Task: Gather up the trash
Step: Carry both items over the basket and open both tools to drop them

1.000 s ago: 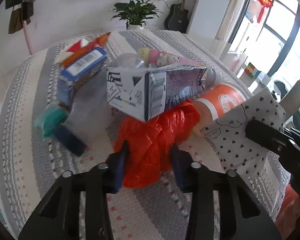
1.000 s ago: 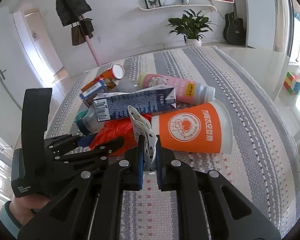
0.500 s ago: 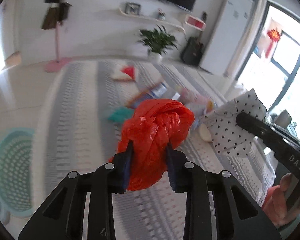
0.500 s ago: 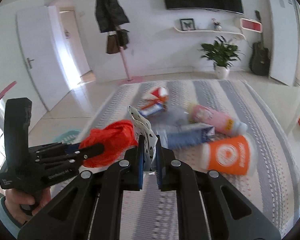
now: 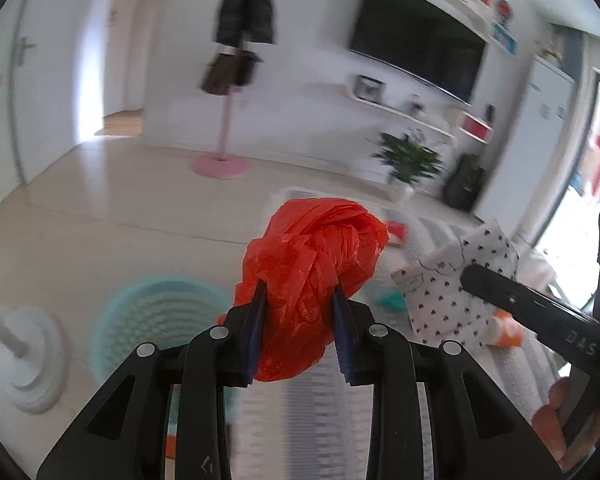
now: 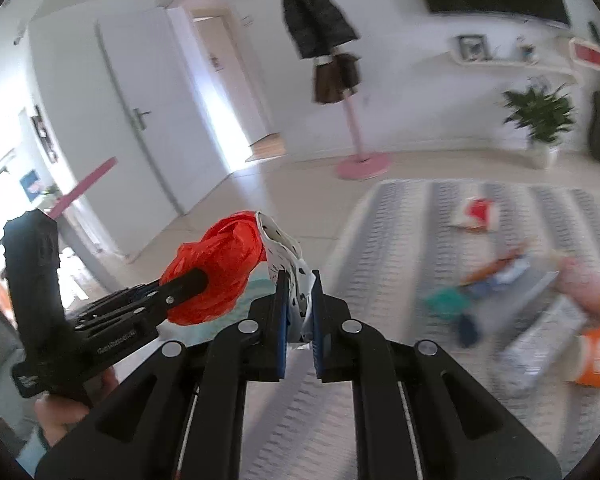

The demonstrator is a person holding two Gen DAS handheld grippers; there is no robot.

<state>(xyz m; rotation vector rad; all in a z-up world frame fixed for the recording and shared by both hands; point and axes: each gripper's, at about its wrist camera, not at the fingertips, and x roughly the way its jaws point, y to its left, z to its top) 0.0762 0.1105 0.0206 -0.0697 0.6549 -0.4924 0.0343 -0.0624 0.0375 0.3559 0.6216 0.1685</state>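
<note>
My left gripper (image 5: 299,292) is shut on a crumpled red plastic bag (image 5: 312,264), held up in the air; the same red plastic bag (image 6: 216,268) shows at the left of the right wrist view. My right gripper (image 6: 299,280) is shut on a white paper bag with black dots (image 6: 290,276); the left wrist view has that dotted paper bag (image 5: 456,284) at the right. A teal slatted bin (image 5: 148,320) stands on the floor below and left of the red bag. More trash lies on the striped rug (image 6: 400,240): an orange cup (image 6: 598,354), a carton (image 6: 540,340), a pink bottle (image 6: 588,284).
A white round stand base (image 5: 32,356) sits left of the bin. A pink coat stand (image 5: 222,160) rises behind on the tiled floor. A potted plant (image 5: 408,164) and a guitar stand by the far wall. A person's hand (image 6: 66,416) holds the left gripper's handle.
Both grippers have lifted off the rug and swung left with their loads. The red bag left the pile under the carton. The teal bin has come into view.
</note>
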